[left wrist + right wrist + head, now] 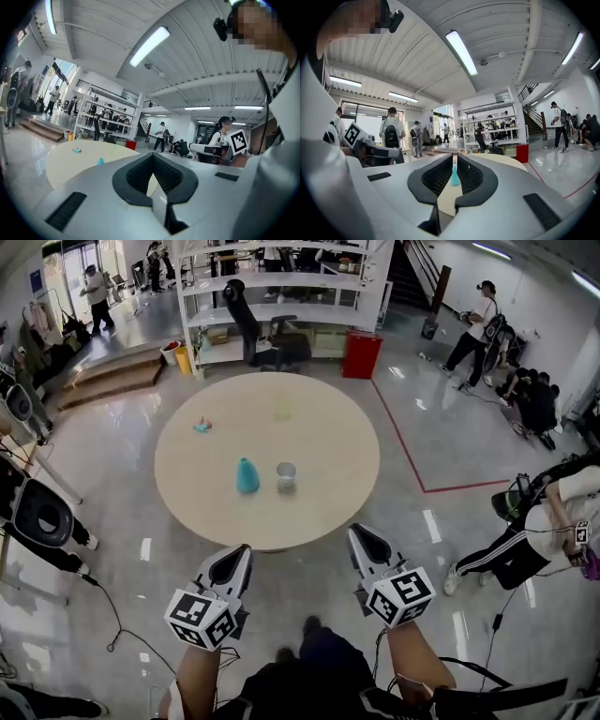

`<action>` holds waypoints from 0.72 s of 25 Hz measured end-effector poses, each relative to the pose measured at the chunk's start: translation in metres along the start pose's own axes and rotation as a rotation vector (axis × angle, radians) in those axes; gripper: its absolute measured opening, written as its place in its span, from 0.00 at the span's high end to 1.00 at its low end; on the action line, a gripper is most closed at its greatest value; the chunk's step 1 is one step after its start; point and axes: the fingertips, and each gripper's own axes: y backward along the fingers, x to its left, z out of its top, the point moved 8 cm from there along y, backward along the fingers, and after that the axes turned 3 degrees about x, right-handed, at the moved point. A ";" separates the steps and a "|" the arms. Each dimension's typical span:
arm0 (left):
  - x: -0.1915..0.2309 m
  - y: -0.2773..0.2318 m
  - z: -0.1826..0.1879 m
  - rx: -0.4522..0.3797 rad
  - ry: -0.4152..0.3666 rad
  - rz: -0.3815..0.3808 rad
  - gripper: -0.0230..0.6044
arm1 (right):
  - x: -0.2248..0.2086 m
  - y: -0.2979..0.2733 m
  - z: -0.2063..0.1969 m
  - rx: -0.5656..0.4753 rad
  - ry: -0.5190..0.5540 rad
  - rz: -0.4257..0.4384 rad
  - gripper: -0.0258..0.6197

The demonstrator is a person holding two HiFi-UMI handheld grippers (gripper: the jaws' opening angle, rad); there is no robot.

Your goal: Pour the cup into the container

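Note:
A round beige table (319, 512) stands ahead of me. On it are a teal cone-shaped vessel (247, 476) and, just to its right, a small greyish cup (286, 476). A pale, see-through container (283, 407) stands farther back. My left gripper (246, 547) and right gripper (354, 531) hang side by side over the floor, short of the table's near edge, both shut and holding nothing. In the right gripper view the teal vessel (454, 177) shows past the tips of that gripper (455, 157). In the left gripper view it (100, 161) lies left of the gripper (152, 154).
A small teal and pink thing (202, 426) lies on the table's far left. Behind the table stand white shelving (281, 296), an office chair (272, 343) and a red bin (361, 354). Red tape (403, 442) marks the floor. A person (553, 521) crouches at right; black equipment (42, 517) at left.

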 end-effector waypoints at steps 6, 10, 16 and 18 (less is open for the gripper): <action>0.072 -0.092 0.032 -0.003 -0.004 0.075 0.97 | -0.061 -0.112 0.011 -0.034 0.073 0.059 0.82; 0.102 -0.139 0.056 -0.013 -0.001 0.137 0.97 | -0.096 -0.174 0.021 -0.053 0.075 0.161 0.77; 0.136 -0.187 0.079 -0.009 -0.020 0.194 0.97 | -0.133 -0.240 0.021 -0.026 0.051 0.227 0.68; 0.151 -0.198 0.084 -0.018 -0.017 0.198 0.97 | -0.140 -0.258 0.022 -0.021 0.048 0.236 0.65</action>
